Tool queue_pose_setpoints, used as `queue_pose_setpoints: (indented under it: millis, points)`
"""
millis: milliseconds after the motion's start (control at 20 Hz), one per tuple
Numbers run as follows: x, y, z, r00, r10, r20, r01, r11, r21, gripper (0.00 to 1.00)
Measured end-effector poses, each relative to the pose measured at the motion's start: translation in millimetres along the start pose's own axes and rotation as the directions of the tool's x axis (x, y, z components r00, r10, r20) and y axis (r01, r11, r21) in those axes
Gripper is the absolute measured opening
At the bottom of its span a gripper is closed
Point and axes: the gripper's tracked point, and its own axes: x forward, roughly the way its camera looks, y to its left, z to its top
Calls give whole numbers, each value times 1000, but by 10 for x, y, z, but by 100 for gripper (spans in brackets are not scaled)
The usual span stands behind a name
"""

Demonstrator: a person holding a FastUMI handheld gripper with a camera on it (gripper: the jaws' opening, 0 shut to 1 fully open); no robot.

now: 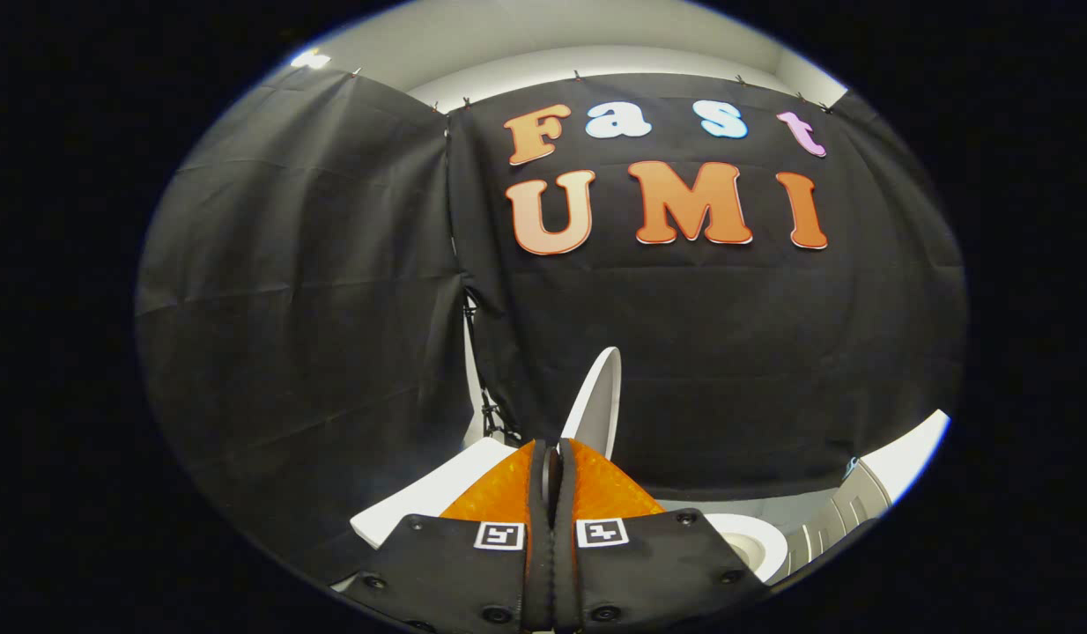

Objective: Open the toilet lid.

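Black cloth (314, 291) is hung behind, a white tank (438, 497) is seen lower left and the bowl (755, 541) lower right, while the lid (596, 401), raised nearly upright, is pointed upward just beyond the pressed-together claw (553, 451).

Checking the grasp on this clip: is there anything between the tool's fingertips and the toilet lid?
Nothing in the gripper view: the raised toilet lid rises straight out from between the closed tips of the tool, no gap or other object visible. Whether both fingers actually press it is unclear.
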Motion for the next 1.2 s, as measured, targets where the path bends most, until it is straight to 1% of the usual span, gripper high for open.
queue_pose_setpoints:
  millis: [150,350,700,1100,1200]
  points:
    - [77,235,-31,1000,24,-3,-24,1000,-14,8]
    - [155,446,-58,999,45,-6,-45,999,7,8]
    - [319,878,-110,996,87,-22,-88,996,-33,8]
    - [430,1201,-197,991,123,-43,-126,989,-76,8]
    - [441,1212,-204,992,118,-48,-121,989,-87,9]
